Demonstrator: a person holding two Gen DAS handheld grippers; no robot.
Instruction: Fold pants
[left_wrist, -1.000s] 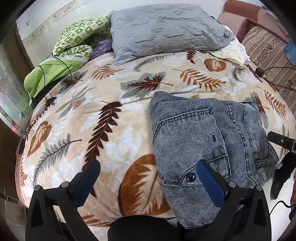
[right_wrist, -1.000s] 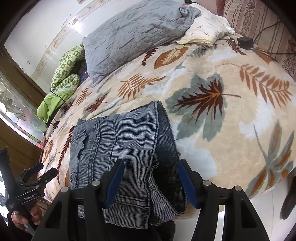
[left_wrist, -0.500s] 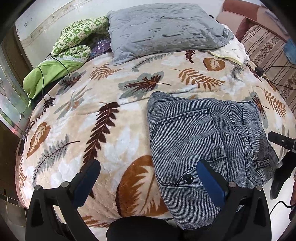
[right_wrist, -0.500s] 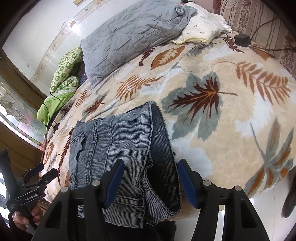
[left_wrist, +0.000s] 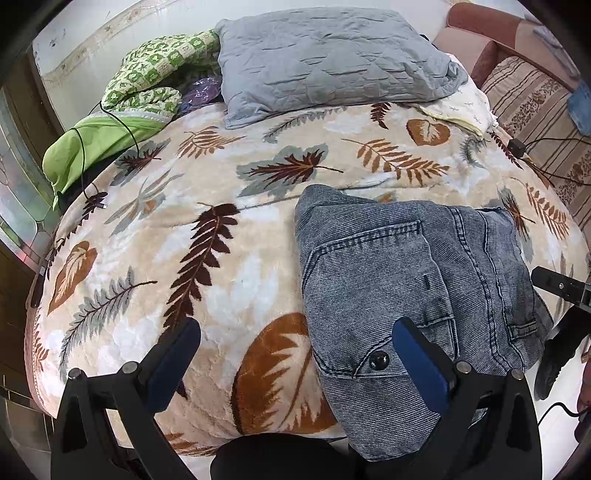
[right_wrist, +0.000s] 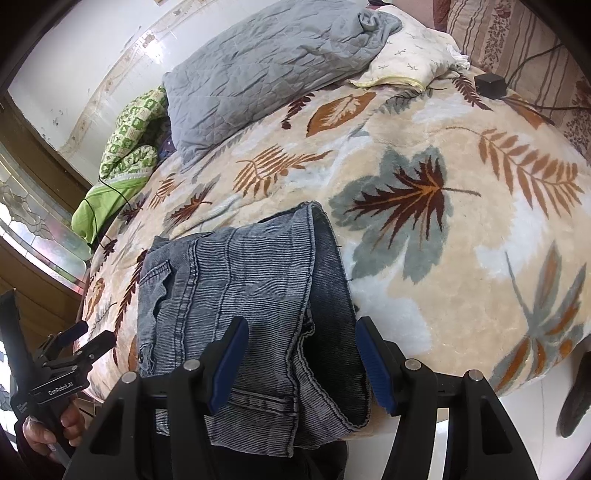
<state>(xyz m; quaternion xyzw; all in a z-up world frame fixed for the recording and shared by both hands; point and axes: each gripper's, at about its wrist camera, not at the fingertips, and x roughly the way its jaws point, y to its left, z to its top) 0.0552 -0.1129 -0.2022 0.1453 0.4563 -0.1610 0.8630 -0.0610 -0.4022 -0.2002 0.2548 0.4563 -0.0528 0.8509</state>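
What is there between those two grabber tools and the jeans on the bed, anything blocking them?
Nothing visible. The folded jeans lie bare on the leaf blanket, directly ahead of the open right gripper and left gripper.

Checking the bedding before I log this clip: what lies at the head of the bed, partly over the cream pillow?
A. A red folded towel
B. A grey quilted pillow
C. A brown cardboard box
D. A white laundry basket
B: the grey quilted pillow lies at the far end of the leaf-print blanket, its right corner overlapping the cream pillow; no towel, box or basket shows.
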